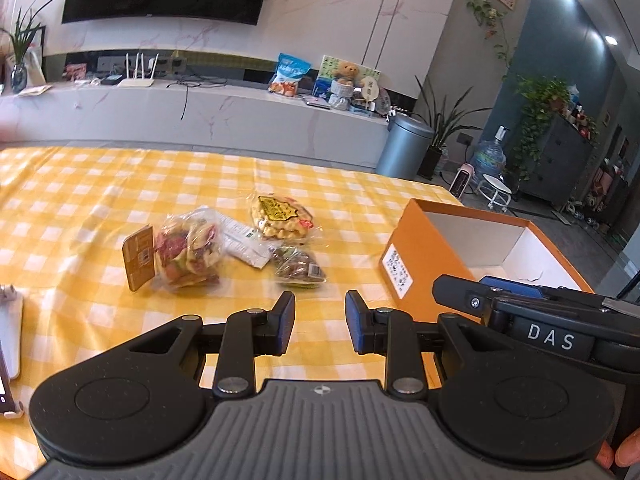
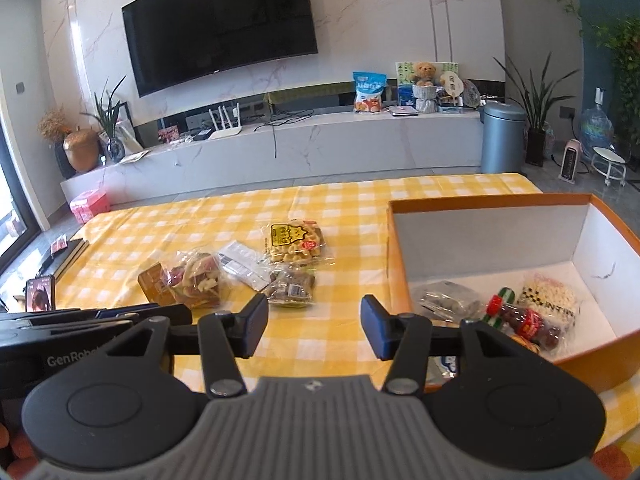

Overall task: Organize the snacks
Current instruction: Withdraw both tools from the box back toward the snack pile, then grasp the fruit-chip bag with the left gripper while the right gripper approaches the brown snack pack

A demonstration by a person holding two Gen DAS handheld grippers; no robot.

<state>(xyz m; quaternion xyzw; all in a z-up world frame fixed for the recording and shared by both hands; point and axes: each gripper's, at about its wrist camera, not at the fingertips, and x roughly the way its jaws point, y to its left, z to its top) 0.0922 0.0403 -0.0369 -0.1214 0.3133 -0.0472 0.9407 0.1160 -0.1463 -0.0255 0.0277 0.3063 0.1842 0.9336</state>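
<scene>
Left wrist view. The left gripper (image 1: 320, 322) hovers over the yellow checked tablecloth (image 1: 80, 208), jaws apart and empty. Ahead lie 4 loose snacks close together: a bag of mixed fruit chips (image 1: 188, 254), a white flat sachet (image 1: 246, 246), a waffle pack (image 1: 282, 216) and a small pack of dark pieces (image 1: 298, 266). The orange box (image 1: 424, 248) stands to the right; its floor is largely hidden by the other gripper's body, so its contents cannot be read here.

Right wrist view. The right gripper (image 2: 314, 328) is likewise spread and holds nothing, near the box's front left corner. Inside the orange box (image 2: 472, 202) lie several packs: a grey-clear bag (image 2: 444, 300), a red sausage-like pack (image 2: 524, 322) and a pale noodle-like pack (image 2: 550, 298); labels are too small to read. Judged from this, sorting is roughly half done: 4 packs remain on the cloth. A phone (image 2: 40, 292) stands at far left.
</scene>
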